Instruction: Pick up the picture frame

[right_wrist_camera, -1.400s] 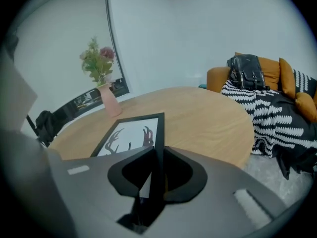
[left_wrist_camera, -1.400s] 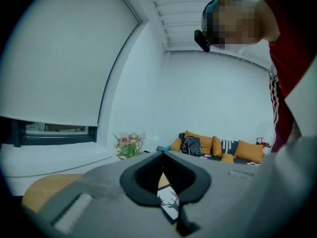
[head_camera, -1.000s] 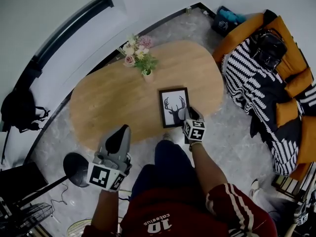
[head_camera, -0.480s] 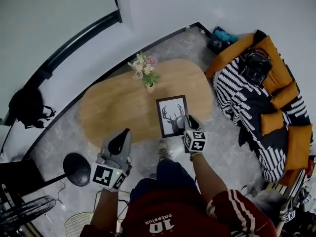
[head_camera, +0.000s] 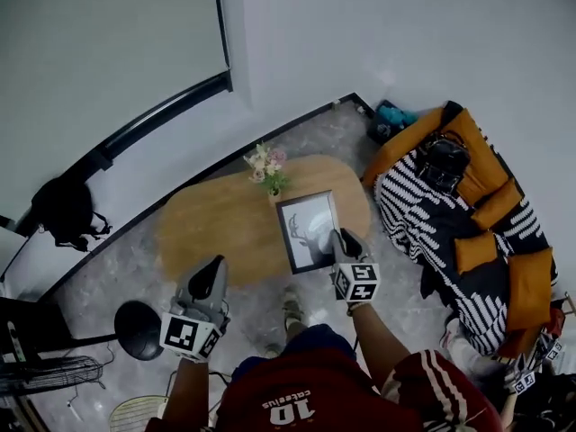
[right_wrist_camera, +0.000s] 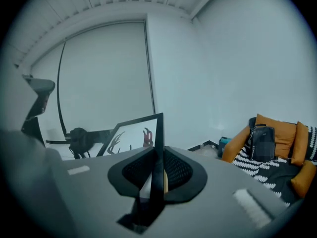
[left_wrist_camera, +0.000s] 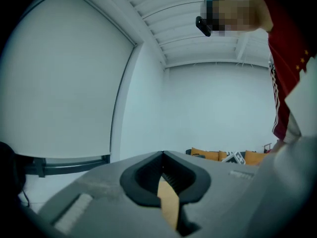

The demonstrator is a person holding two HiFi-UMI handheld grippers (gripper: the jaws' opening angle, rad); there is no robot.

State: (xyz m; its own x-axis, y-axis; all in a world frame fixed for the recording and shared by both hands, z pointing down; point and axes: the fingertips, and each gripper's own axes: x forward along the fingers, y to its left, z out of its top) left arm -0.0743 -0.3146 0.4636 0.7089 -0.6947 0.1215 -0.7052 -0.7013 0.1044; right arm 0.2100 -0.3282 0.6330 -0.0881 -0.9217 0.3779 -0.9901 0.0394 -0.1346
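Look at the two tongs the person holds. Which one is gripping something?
The right tongs, clamped on the edge of the picture frame; the left tongs are shut with nothing between them.

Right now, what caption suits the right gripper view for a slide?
Right gripper clamps the picture frame by its edge; orange sofa at right.

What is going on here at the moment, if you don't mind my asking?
A person stands by a wooden table with a gripper in each hand. The right gripper is clamped on one edge of the picture frame and holds it in the air above the table, picture side up. The left gripper is empty, with its jaws together, off to the side over the floor. A small pot of flowers stands on the table.
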